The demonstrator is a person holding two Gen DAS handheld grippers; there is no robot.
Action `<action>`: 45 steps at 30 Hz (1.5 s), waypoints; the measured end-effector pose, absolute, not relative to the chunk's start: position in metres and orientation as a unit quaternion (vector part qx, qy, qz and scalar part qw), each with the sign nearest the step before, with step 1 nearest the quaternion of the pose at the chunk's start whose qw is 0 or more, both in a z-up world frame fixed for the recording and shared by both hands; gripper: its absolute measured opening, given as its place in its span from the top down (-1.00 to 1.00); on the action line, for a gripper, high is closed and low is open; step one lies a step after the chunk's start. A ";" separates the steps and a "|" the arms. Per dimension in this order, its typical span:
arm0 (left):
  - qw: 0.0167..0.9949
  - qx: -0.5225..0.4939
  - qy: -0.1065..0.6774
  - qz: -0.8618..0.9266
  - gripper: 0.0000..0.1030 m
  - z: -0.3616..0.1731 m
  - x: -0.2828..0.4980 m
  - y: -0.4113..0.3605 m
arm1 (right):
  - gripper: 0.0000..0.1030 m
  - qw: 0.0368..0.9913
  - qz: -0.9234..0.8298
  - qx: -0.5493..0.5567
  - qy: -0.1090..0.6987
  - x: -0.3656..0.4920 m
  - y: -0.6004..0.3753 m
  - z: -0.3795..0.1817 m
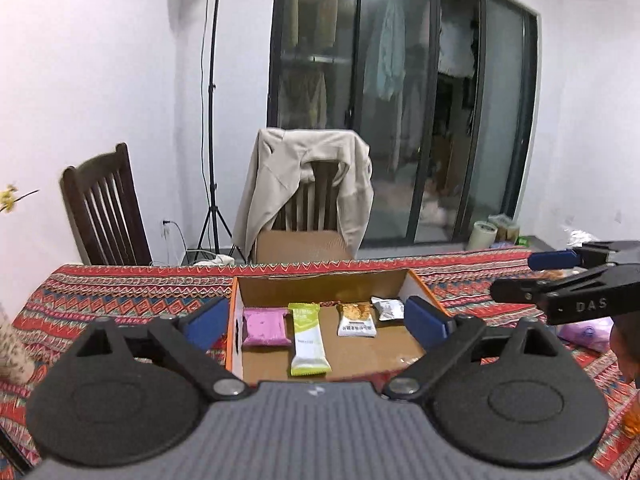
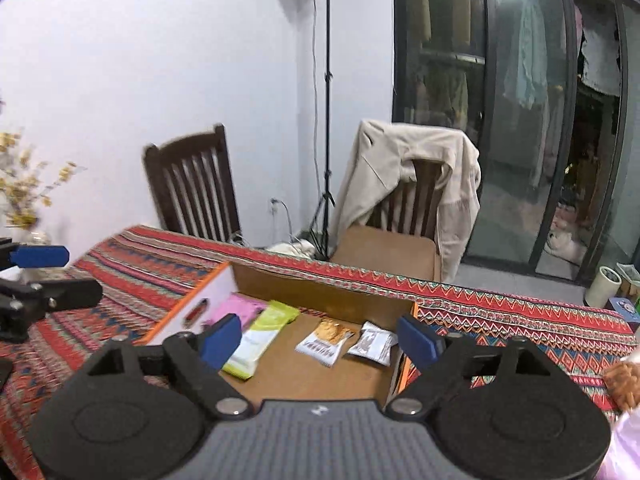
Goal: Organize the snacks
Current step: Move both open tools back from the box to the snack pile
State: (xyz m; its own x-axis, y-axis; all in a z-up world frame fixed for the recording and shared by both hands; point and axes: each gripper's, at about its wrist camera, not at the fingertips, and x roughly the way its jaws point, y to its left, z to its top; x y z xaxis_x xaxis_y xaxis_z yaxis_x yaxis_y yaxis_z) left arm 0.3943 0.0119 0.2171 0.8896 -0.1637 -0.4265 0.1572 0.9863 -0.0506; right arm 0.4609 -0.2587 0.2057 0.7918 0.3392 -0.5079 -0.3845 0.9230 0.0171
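While both sets of tongs hang over the near side of the desk [image 1: 120, 284], nothing sits between their blue pads. The left tongs [image 1: 318, 322] are spread wide, one pad outside the left wall of the cardboard box [image 1: 320, 286] and the other just above its right wall. The right tongs [image 2: 320, 340] are spread too, holding nothing, poised over the box's near right corner.

Inside the open box [image 2: 320, 300], four snacks lie flat on the cardboard floor, roughly in a row. A pink packet [image 1: 266, 326] rests against the left wall. Just beside it lies a long green and white bar [image 1: 309, 340], reaching closest to the near edge. Next comes a white packet with a golden picture [image 1: 356, 318], then a small silver and white packet [image 1: 387, 307] near the right wall.

From the right wrist view the same order shows: pink packet [image 2: 236, 308], green bar [image 2: 262, 338], golden packet [image 2: 325, 340], silver packet [image 2: 374, 343].

A red patterned cloth covers the desk. Behind it stand two dark wooden chairs, one [image 1: 308, 196] draped with a beige jacket [image 1: 280, 176], and a lamp stand [image 1: 211, 120] by the white wall.
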 end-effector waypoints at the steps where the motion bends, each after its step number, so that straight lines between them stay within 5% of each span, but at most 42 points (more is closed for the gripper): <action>1: 0.973 -0.009 0.215 -0.083 -0.87 0.217 0.382 0.014 | -0.70 0.947 0.195 -0.041 0.254 0.446 -0.262 0.206; 11: 0.988 -0.007 0.145 -0.055 -1.00 0.176 0.250 0.029 | -0.87 0.957 0.211 -0.017 0.199 0.306 -0.298 0.173; 21: 0.980 -0.048 0.185 -0.052 -1.00 0.101 0.182 0.029 | -0.98 0.968 0.169 -0.013 0.183 0.220 -0.312 0.110; 32: 0.962 -0.045 0.265 -0.052 -1.00 0.042 0.188 0.028 | -1.00 0.956 0.149 0.008 0.251 0.199 -0.310 0.024; 45: 0.953 -0.048 0.291 -0.067 -0.95 0.034 0.237 0.022 | -0.90 0.954 0.140 0.008 0.264 0.228 -0.309 0.018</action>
